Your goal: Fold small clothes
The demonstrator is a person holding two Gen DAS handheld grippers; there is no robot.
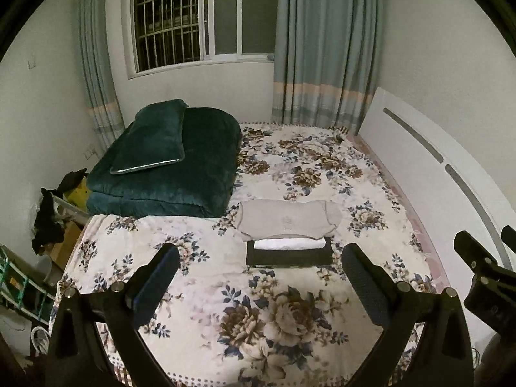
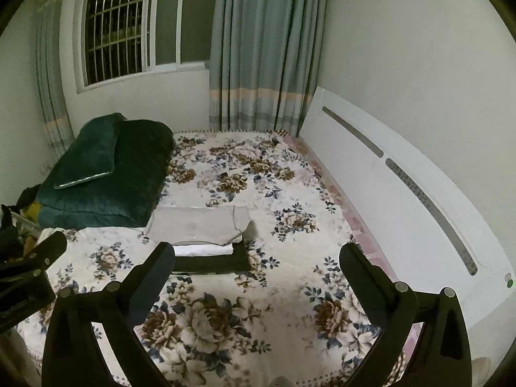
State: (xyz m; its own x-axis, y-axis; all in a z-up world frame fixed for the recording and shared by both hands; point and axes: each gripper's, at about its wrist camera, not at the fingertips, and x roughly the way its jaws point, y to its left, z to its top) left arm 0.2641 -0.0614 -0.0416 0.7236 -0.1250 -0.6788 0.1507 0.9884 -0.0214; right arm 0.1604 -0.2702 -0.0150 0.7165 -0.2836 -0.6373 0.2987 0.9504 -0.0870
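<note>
A beige garment lies folded on top of a small stack on the floral bedspread. Under it are a folded white piece and a folded black piece. The stack also shows in the right wrist view: beige, white, black. My left gripper is open and empty, held above the bed in front of the stack. My right gripper is open and empty, to the right of the stack. Its body shows at the left wrist view's right edge.
A dark green folded quilt with a matching pillow lies at the bed's far left. A white headboard runs along the right. Clutter with dark clothes stands left of the bed. A window and curtains are behind.
</note>
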